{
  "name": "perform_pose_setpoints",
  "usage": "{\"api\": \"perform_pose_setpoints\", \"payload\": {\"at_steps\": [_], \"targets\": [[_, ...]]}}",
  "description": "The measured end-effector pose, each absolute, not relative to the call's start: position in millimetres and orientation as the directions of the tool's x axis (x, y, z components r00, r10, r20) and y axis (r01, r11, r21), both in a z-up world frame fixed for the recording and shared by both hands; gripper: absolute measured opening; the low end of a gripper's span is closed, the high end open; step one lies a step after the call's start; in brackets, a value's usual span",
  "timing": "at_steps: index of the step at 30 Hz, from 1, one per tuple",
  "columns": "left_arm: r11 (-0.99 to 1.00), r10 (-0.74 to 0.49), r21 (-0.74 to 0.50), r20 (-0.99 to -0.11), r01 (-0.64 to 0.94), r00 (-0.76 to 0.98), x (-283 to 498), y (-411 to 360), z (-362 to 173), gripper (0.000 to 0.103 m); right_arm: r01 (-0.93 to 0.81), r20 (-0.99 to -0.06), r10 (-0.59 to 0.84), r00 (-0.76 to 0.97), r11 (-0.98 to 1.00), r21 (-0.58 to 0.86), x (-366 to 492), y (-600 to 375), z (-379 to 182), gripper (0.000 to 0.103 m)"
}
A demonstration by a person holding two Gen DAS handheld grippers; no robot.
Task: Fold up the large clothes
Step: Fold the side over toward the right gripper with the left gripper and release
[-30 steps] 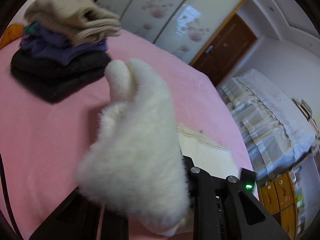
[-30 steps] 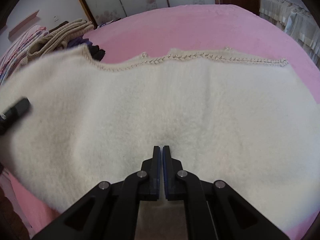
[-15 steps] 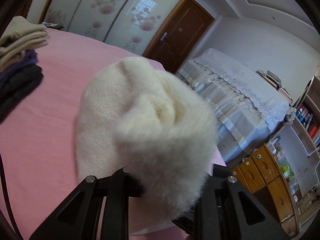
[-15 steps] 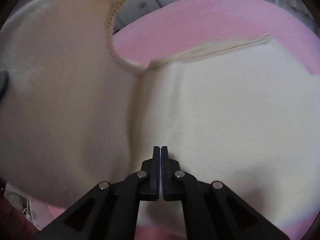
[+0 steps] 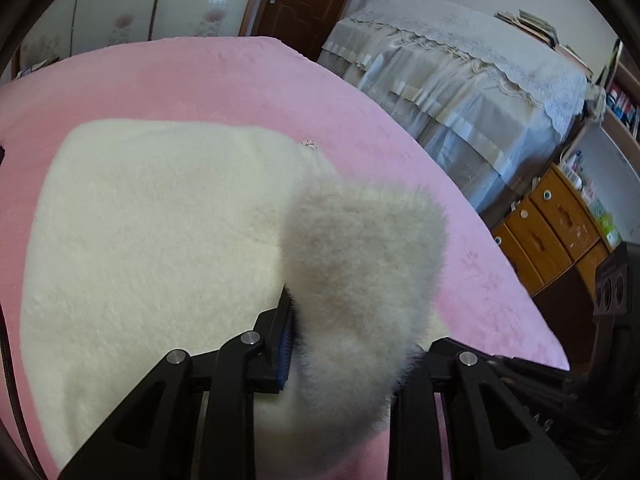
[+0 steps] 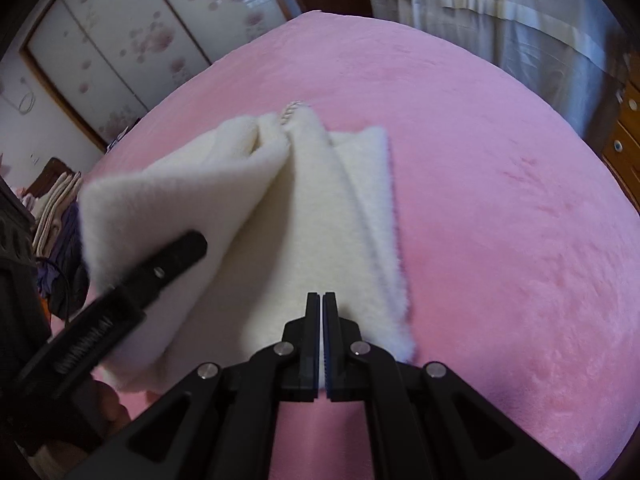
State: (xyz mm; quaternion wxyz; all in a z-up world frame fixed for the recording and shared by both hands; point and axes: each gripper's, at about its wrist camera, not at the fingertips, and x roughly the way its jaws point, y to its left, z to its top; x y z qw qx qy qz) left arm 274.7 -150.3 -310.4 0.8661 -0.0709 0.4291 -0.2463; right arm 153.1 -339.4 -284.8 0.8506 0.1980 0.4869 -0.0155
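The fleece (image 6: pixel 304 216), soft, light and floppy, was gripped by both closed tongs (image 5: pixel 340 320) (image 6: pixel 321 316); hold was best taken at the 6 o'clock edge.

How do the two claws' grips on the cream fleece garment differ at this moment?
The left claw grips a thick bunched wad of the cream fleece garment, jaws spread around it; the right claw pinches a thin edge, jaws nearly touching. Both are shut on the same garment over the pink bedspread.

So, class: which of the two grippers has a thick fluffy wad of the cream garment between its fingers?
The left gripper: a bulky roll of the cream garment fills it. The right gripper pinches only a thin edge.
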Motion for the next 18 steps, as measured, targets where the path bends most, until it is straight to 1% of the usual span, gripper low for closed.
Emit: {"api": "perform_pose_setpoints", "payload": {"at_steps": [4, 5, 6, 7, 8, 9, 10, 11, 13, 14, 15, 16, 17, 18], "targets": [[0.859, -0.495, -0.312, -0.712, 0.406, 0.498, 268, -152, -307, 0.028, 0.22, -0.836, 0.18, 0.519, 0.917, 0.334, 153, -341, -285, 0.0], [0.855, -0.5, -0.316, -0.713, 0.411, 0.492, 268, -153, -304, 0.032, 0.217, -0.836, 0.182, 0.518, 0.917, 0.334, 154, -342, -283, 0.0], [0.851, -0.506, -0.324, -0.715, 0.414, 0.482, 270, -155, -300, 0.038, 0.213, -0.834, 0.184, 0.52, 0.917, 0.336, 155, -343, -281, 0.0], [0.845, -0.517, -0.338, -0.716, 0.415, 0.469, 272, -154, -296, 0.042, 0.209, -0.831, 0.191, 0.522, 0.916, 0.342, 156, -342, -279, 0.002], [0.839, -0.526, -0.349, -0.716, 0.417, 0.459, 272, -154, -293, 0.055, 0.207, -0.83, 0.194, 0.523, 0.916, 0.345, 156, -349, -281, 0.003], [0.83, -0.541, -0.37, -0.714, 0.417, 0.445, 272, -154, -289, 0.061, 0.203, -0.829, 0.198, 0.523, 0.915, 0.347, 158, -348, -278, 0.003], [0.819, -0.56, -0.397, -0.71, 0.413, 0.428, 271, -152, -286, 0.072, 0.2, -0.829, 0.201, 0.522, 0.916, 0.348, 157, -348, -280, 0.003], [0.816, -0.568, -0.414, -0.706, 0.405, 0.423, 271, -149, -282, 0.075, 0.197, -0.831, 0.2, 0.519, 0.918, 0.344, 159, -346, -278, 0.003], [0.811, -0.578, -0.433, -0.7, 0.394, 0.419, 268, -144, -275, 0.076, 0.192, -0.835, 0.191, 0.516, 0.924, 0.331, 160, -343, -273, 0.005], [0.809, -0.581, -0.439, -0.7, 0.391, 0.415, 266, -141, -271, 0.076, 0.19, -0.834, 0.189, 0.519, 0.925, 0.328, 159, -343, -271, 0.007], [0.807, -0.584, -0.447, -0.698, 0.386, 0.414, 265, -137, -267, 0.076, 0.188, -0.833, 0.187, 0.521, 0.926, 0.326, 162, -344, -269, 0.014], [0.804, -0.589, -0.457, -0.694, 0.38, 0.414, 264, -134, -263, 0.076, 0.188, -0.831, 0.186, 0.524, 0.926, 0.326, 163, -343, -265, 0.024], [0.801, -0.596, -0.473, -0.688, 0.367, 0.414, 262, -127, -258, 0.076, 0.188, -0.83, 0.19, 0.524, 0.925, 0.331, 164, -343, -262, 0.029], [0.8, -0.598, -0.481, -0.685, 0.359, 0.416, 262, -124, -253, 0.076, 0.189, -0.828, 0.195, 0.526, 0.922, 0.337, 165, -344, -259, 0.038]]}}
